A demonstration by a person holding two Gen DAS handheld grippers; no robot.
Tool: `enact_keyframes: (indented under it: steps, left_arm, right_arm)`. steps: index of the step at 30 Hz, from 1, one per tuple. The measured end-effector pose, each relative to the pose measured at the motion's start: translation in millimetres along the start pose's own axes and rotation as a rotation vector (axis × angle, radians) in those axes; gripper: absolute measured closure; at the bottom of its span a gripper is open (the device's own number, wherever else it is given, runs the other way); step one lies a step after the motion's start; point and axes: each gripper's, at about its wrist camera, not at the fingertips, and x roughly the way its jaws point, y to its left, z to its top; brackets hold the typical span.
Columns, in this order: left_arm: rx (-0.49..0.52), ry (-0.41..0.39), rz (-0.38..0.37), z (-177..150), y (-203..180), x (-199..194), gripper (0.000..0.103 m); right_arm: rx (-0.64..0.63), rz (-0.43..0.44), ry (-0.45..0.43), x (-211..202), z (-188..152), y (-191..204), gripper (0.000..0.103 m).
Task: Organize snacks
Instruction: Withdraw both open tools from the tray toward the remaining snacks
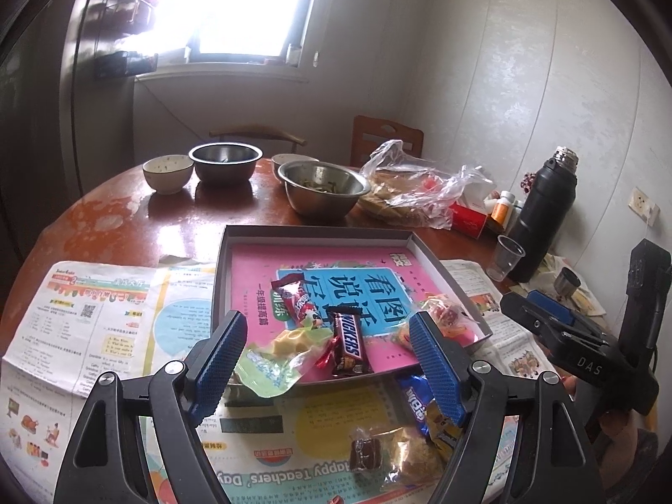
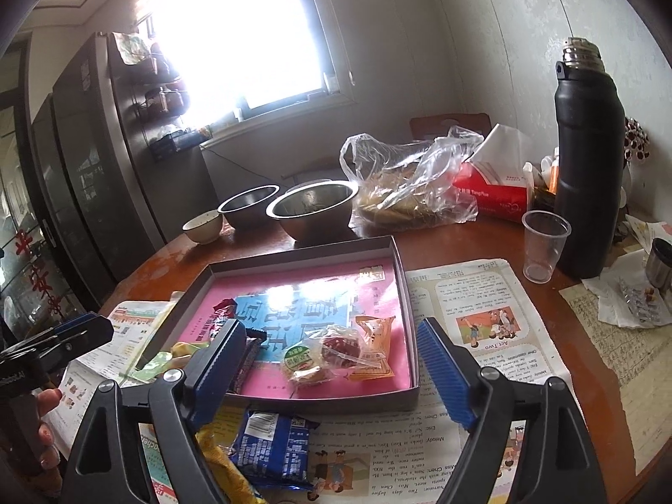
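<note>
Both cams are wrist-mounted fisheyes, looking forward and down along their own blue-padded fingers, close over the round table (image 1: 126, 218).

Left wrist view: sits at the near edge of the shallow box (image 1: 311, 237), facing the window (image 1: 235, 4); right gripper (image 1: 546, 315) shows at its right edge.

Right wrist view: same heading, shifted right, nearer the black thermos (image 2: 588, 168); left gripper (image 2: 80, 332) shows at its left edge.

Shared: box, steel bowls, plastic bag, thermos, newspaper.

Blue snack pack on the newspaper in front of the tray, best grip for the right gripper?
Take the blue snack pack across its short width, mid-body, coming down from above. It lies flat on the newspaper, outside the tray, partly over a yellow packet; the right gripper looks open wide enough.
</note>
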Motion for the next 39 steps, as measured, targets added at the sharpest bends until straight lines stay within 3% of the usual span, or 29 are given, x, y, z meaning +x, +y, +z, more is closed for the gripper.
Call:
enact_keyframes:
  steps: [20,39]
  left_arm:
    - [0.034,0.087,0.014,-25,-7,-10,0.022]
    - [0.063,0.188,0.036,-52,-10,2,0.022]
  right_arm:
    - [-0.042,0.041,0.019,-24,-19,12,0.019]
    - [-0.11,0.074,0.095,-29,-49,34,0.019]
